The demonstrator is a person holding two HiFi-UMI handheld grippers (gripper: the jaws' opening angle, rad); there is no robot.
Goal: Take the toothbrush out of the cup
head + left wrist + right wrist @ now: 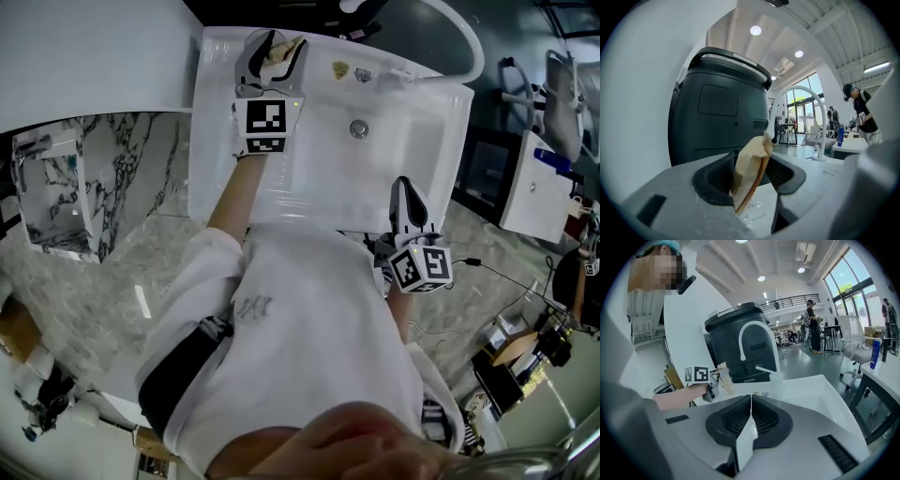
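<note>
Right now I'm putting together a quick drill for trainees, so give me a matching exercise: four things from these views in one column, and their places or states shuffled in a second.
1 toothbrush
2 right gripper
3 drain
4 faucet

A white, arched
B between the fingers of the left gripper
C fingers together, nothing between them
D in the floor of the sink

Pairs: 1-B, 2-C, 3-D, 4-A
</note>
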